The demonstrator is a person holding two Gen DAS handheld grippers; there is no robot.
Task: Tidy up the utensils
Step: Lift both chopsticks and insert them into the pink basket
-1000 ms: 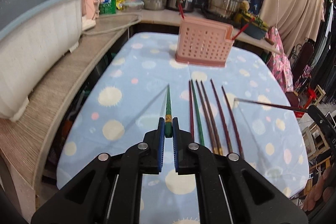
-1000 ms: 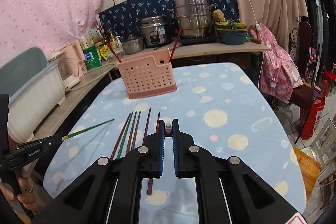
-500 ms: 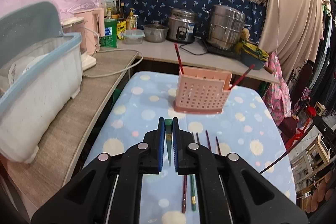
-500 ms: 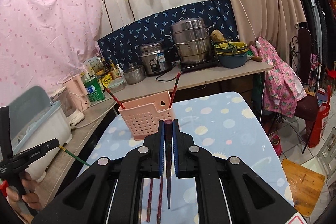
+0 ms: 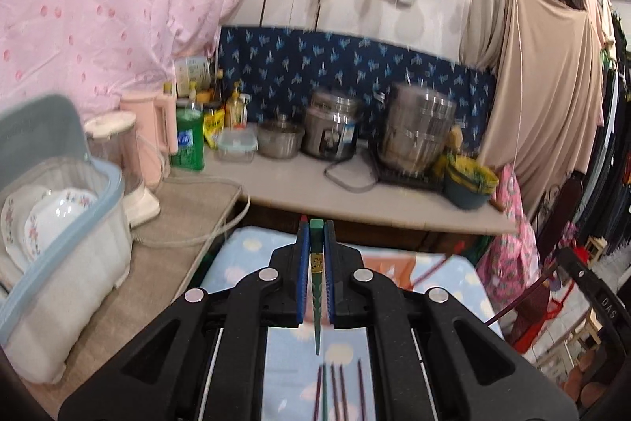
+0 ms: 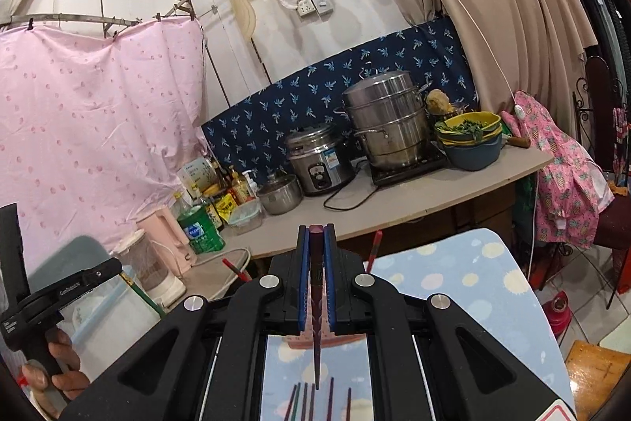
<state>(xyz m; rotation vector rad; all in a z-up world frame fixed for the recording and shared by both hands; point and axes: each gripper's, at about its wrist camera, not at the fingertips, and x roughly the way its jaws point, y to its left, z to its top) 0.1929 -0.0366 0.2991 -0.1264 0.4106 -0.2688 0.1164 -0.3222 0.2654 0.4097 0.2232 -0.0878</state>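
since lifting higher, both fingers stay clamped: left (image 5: 315,277) on green chopstick (image 5: 316,287), right (image 6: 315,279) on maroon chopstick (image 6: 316,302).

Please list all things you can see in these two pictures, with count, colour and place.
green chopstick: 1, green, clamped in left gripper
dark red chopstick: 1, dark red, clamped in right gripper
chopsticks on table: about five, mostly dark red, one green, lying below jaws
basket: 1, pink, mostly hidden behind right gripper
steamer pot: 1, steel, counter
rice cooker: 1, steel, counter
left gripper: black, shut
right gripper: black, shut
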